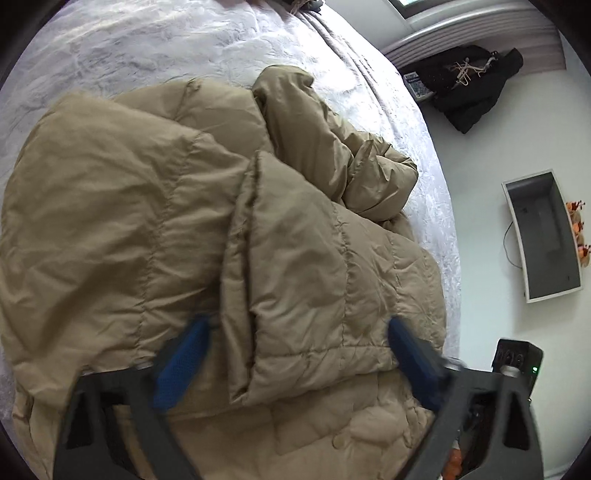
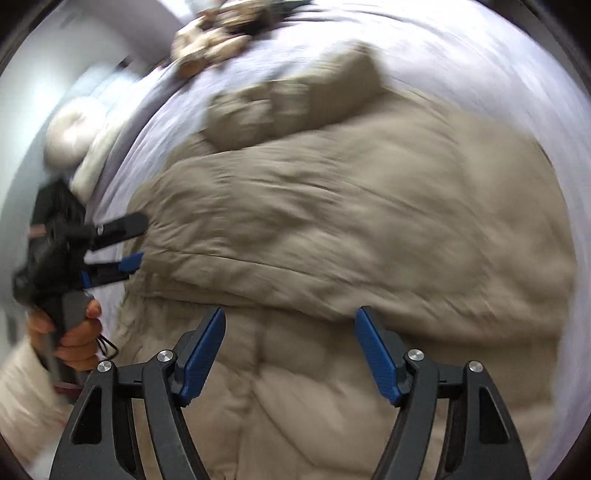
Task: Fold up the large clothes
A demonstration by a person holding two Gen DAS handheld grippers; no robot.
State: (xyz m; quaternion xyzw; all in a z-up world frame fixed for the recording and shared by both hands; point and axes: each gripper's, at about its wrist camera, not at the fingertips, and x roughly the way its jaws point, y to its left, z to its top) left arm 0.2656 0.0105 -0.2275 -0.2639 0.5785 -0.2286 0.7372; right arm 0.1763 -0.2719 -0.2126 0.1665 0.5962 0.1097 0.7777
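Note:
A large khaki quilted coat (image 1: 110, 203) lies spread on the bed, with one panel (image 1: 295, 258) folded over its middle and a sleeve (image 1: 332, 147) bunched toward the far right. My left gripper (image 1: 299, 322) hangs open just above that folded panel, blue pads on either side of it and not pressing. In the right wrist view the coat (image 2: 369, 221) is blurred. My right gripper (image 2: 290, 314) stands open over its near part with nothing pinched. The left gripper (image 2: 144, 238) shows there at the coat's left edge, held by a hand (image 2: 77, 332).
A white patterned bed cover (image 1: 147, 48) lies under the coat. On the floor to the right are a pile of black clothes (image 1: 465, 81), a grey and white box (image 1: 543, 236) and a black device with a green light (image 1: 517, 358). Blurred items (image 2: 221, 33) sit at the bed's far end.

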